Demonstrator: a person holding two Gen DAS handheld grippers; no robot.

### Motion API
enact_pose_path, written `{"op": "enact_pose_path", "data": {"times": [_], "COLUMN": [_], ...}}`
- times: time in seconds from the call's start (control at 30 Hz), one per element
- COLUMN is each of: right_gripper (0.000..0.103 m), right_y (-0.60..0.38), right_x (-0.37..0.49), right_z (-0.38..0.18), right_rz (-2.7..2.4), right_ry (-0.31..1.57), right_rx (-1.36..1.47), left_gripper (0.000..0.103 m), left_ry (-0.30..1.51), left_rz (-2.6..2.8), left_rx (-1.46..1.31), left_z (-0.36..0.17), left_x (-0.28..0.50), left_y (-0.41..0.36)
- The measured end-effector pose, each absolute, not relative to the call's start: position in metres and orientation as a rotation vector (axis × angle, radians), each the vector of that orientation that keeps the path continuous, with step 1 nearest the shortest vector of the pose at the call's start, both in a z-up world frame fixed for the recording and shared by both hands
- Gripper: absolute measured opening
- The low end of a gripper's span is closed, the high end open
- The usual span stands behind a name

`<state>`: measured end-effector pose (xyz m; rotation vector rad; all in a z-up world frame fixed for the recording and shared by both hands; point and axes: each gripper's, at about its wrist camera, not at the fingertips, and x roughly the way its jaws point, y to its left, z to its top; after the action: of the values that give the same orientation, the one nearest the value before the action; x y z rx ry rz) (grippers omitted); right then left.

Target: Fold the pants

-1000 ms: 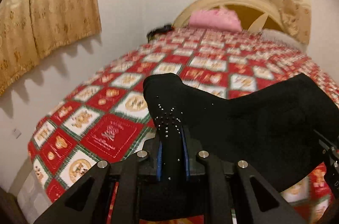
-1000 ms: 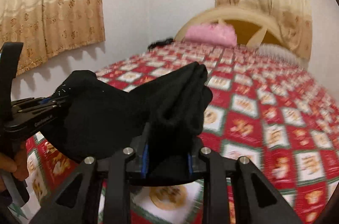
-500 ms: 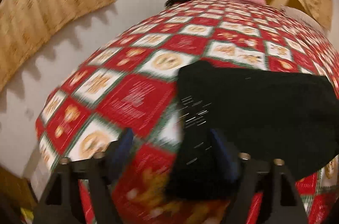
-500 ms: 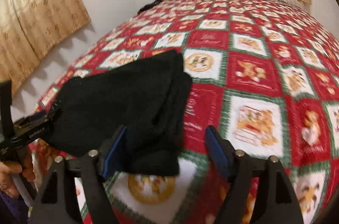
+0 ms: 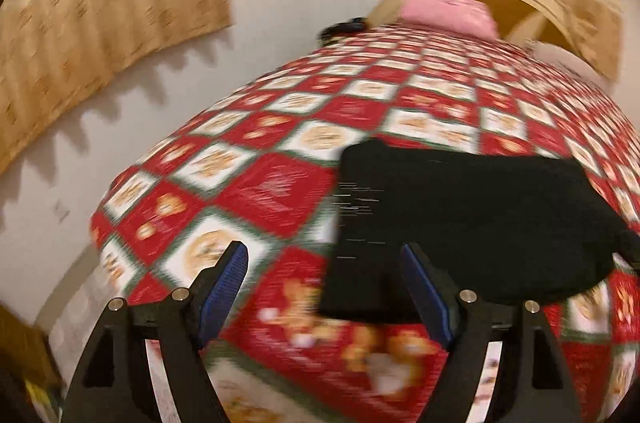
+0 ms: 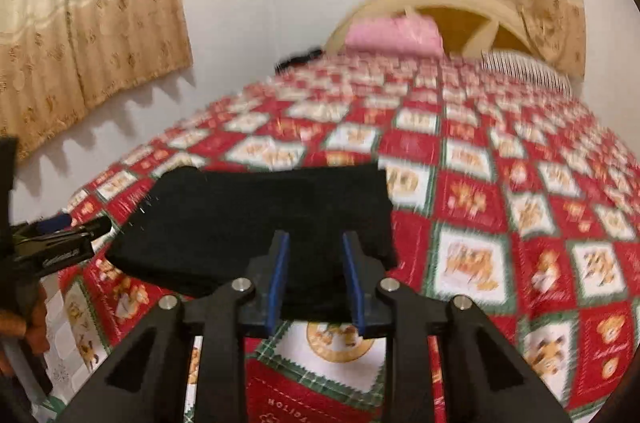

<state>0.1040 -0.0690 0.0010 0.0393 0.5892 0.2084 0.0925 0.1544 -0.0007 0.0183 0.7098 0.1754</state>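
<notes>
The black pants (image 5: 460, 223) lie folded in a flat bundle on the red, white and green patchwork bedspread (image 5: 280, 191); they also show in the right wrist view (image 6: 260, 223). My left gripper (image 5: 326, 263) is wide open and empty, just left of the bundle's near left corner. My right gripper (image 6: 316, 247) is open, its blue pads either side of the bundle's near edge without gripping it. The left gripper also shows at the far left of the right wrist view (image 6: 60, 243).
A pink pillow (image 6: 394, 31) and a cream headboard (image 6: 452, 3) stand at the far end of the bed. A small dark object (image 6: 298, 57) lies by the wall. Beige curtains (image 6: 80, 23) hang to the left. The bed's left edge (image 5: 100, 223) is close.
Both grippers were shut on the pants and held them raised a second ago. They have opened and let go; the pants now lie flat on the bed, and both grippers have drawn back.
</notes>
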Motion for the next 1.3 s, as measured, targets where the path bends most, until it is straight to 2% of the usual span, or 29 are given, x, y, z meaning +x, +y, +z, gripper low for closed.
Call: {"op": "enact_pose_path", "data": {"times": [0.07, 0.1, 0.2, 0.27, 0.33, 0.4, 0.5, 0.63, 0.83, 1.3], "right_gripper": [0.037, 0.045, 0.048, 0.06, 0.083, 0.09, 0.091, 0.099, 0.099, 0.101], "right_y": [-0.073, -0.078, -0.09, -0.097, -0.105, -0.11, -0.112, -0.101, -0.084, -0.086], "right_x": [0.12, 0.124, 0.121, 0.103, 0.078, 0.058, 0.025, -0.004, -0.017, -0.051], "right_z": [-0.019, -0.027, -0.04, -0.032, -0.021, -0.013, -0.006, -0.008, -0.015, 0.01], "right_rz": [0.206, 0.201, 0.22, 0.217, 0.19, 0.158, 0.093, 0.022, 0.064, 0.02], "right_ry": [0.706, 0.747, 0.77, 0.727, 0.655, 0.594, 0.543, 0.499, 0.524, 0.397], "right_rx": [0.116, 0.149, 0.243, 0.286, 0.319, 0.344, 0.355, 0.294, 0.246, 0.234], "left_gripper": [0.079, 0.079, 0.08, 0.08, 0.079, 0.079, 0.079, 0.08, 0.08, 0.08], "left_ry": [0.731, 0.745, 0.804, 0.774, 0.753, 0.739, 0.728, 0.727, 0.74, 0.656], "left_rz": [0.144, 0.136, 0.138, 0.144, 0.117, 0.101, 0.086, 0.037, 0.025, 0.052], "left_rx": [0.052, 0.063, 0.104, 0.118, 0.125, 0.119, 0.109, 0.103, 0.124, 0.093], "left_z": [-0.009, -0.014, -0.029, -0.027, -0.021, -0.018, -0.014, -0.015, -0.017, 0.007], "left_x": [0.099, 0.103, 0.11, 0.102, 0.091, 0.079, 0.059, 0.027, -0.008, -0.041], "left_y": [0.135, 0.128, 0.117, 0.115, 0.112, 0.108, 0.104, 0.098, 0.098, 0.109]}}
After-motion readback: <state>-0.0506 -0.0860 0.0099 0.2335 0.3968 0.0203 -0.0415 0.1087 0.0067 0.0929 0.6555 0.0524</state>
